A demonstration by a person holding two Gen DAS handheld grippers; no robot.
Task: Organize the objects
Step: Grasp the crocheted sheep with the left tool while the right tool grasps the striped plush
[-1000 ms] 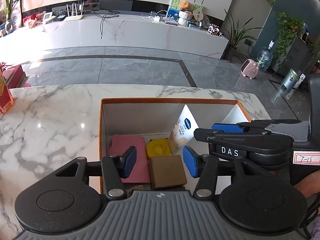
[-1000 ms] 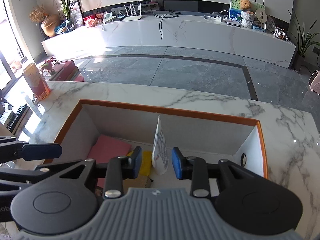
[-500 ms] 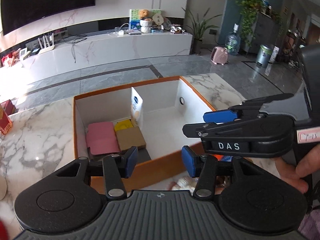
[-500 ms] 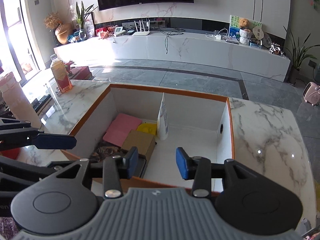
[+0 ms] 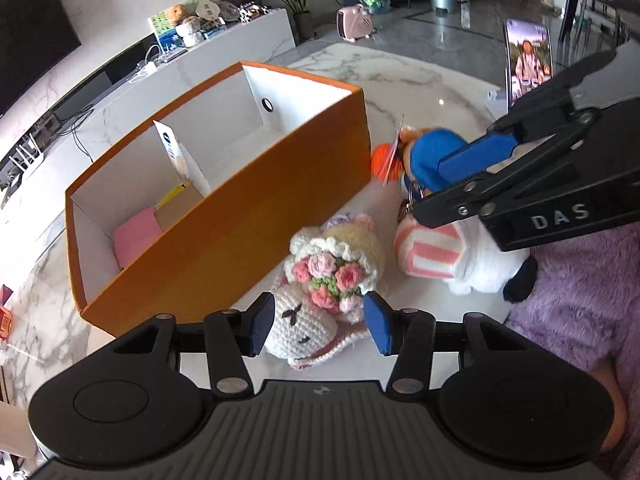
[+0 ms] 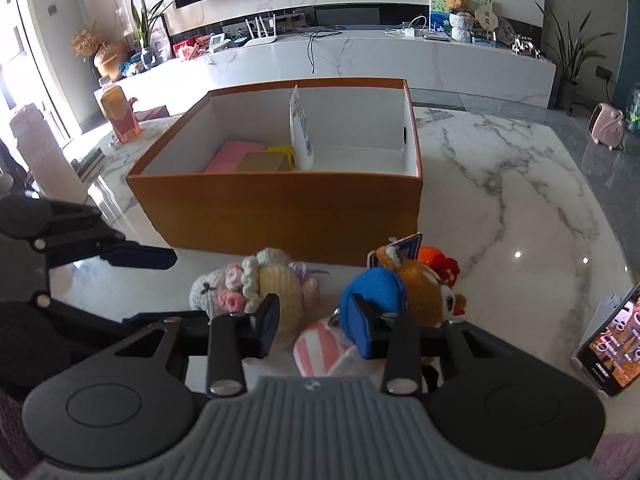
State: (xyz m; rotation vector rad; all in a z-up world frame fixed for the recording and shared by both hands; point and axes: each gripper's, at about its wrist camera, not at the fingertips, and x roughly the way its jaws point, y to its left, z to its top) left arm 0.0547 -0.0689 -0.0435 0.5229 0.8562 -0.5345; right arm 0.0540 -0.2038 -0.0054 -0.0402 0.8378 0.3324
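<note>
An orange box (image 5: 224,240) (image 6: 280,208) with a white inside stands on the marble table. It holds a pink pad (image 6: 234,156), a brown block (image 6: 262,162), a yellow item (image 6: 282,152) and an upright white tube (image 6: 302,132). In front of it lie a crochet lamb with flowers (image 5: 320,284) (image 6: 248,288), a pink-striped white plush (image 5: 436,252) (image 6: 320,348) and a blue-capped orange chicken toy (image 6: 404,288) (image 5: 424,152). My left gripper (image 5: 318,326) is open around the lamb. My right gripper (image 6: 314,326) is open over the striped plush.
A phone (image 6: 612,344) (image 5: 528,60) stands propped at the table's right. A red carton (image 6: 118,114) and a pink bottle (image 6: 44,152) stand at the left. A purple fuzzy sleeve (image 5: 580,292) is at the near right. A long white counter (image 6: 360,56) lies beyond.
Both grippers have pulled back out of the box toward me and come down to the toys in front of it. Both stay open.
</note>
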